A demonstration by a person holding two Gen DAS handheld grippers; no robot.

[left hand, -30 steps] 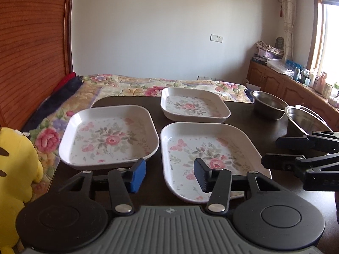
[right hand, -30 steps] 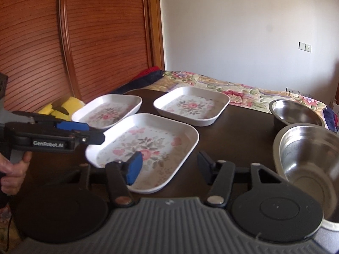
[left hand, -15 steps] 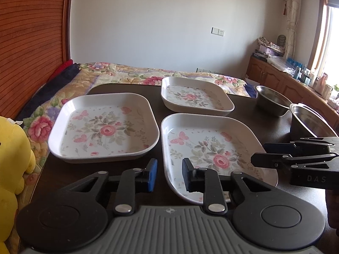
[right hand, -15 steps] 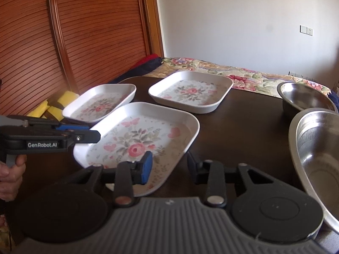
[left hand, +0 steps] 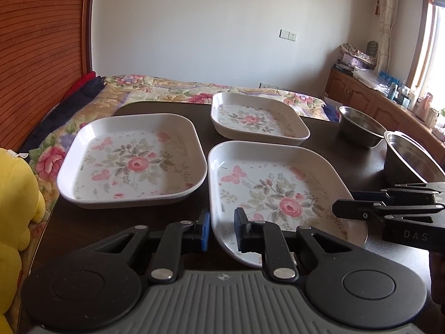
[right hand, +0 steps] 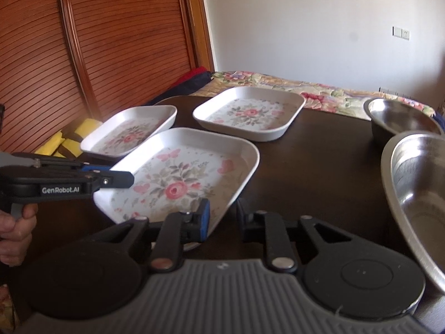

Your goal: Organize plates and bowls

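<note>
Three white square plates with rose prints lie on a dark table (left hand: 111, 228). The near plate (left hand: 278, 194) (right hand: 180, 178) is held from both sides. My left gripper (left hand: 222, 231) has its jaws narrowed onto the plate's near-left rim. My right gripper (right hand: 222, 218) pinches the near-right rim in the same way. The plate still rests on the table. The left plate (left hand: 133, 161) and the far plate (left hand: 256, 119) lie free. A small steel bowl (left hand: 358, 130) and a large steel bowl (right hand: 417, 194) stand to the right.
A yellow plush toy (left hand: 14, 194) sits off the table's left edge. A bed with a floral cover (left hand: 167, 86) lies beyond the far edge. A person's hand (right hand: 14, 222) holds the left gripper's handle. Bare table shows between the plates and bowls.
Both grippers moved forward and lower onto the near plate's front corners, and their jaws narrowed from wide apart onto its rim.
</note>
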